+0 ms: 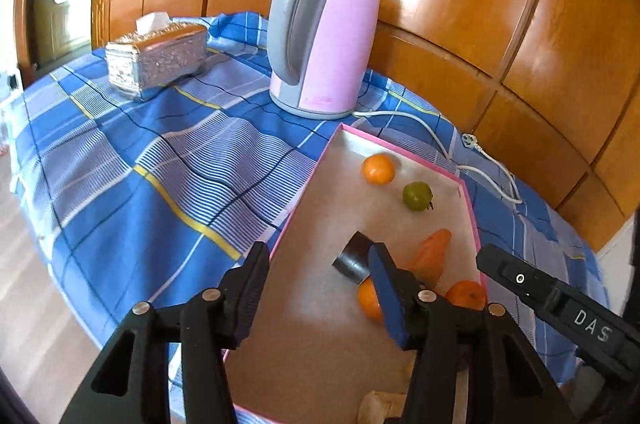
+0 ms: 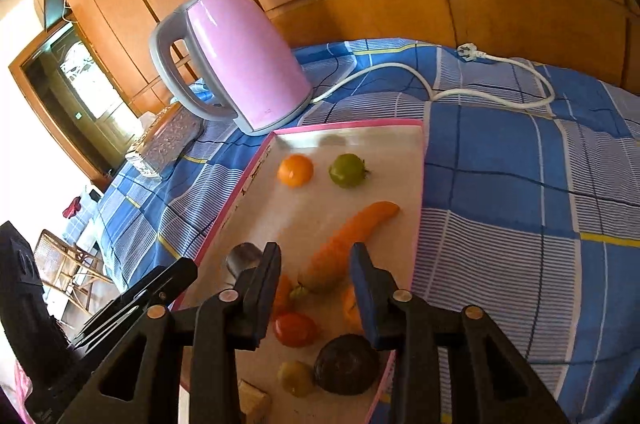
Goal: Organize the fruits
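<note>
Only "DAS" on right gripper (image 1: 560, 308)

Fruits lie in the tray (image 2: 416, 183) on the table, kettle (image 2: 244, 63) behind it.

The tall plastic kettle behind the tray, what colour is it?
The kettle is pale pink with a grey handle and base, clearest in the left wrist view.

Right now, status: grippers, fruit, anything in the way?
Left gripper open, empty, over tray. Right gripper open, empty, above carrot. Fruit all in tray. Kettle and cord behind, clear of it.
</note>
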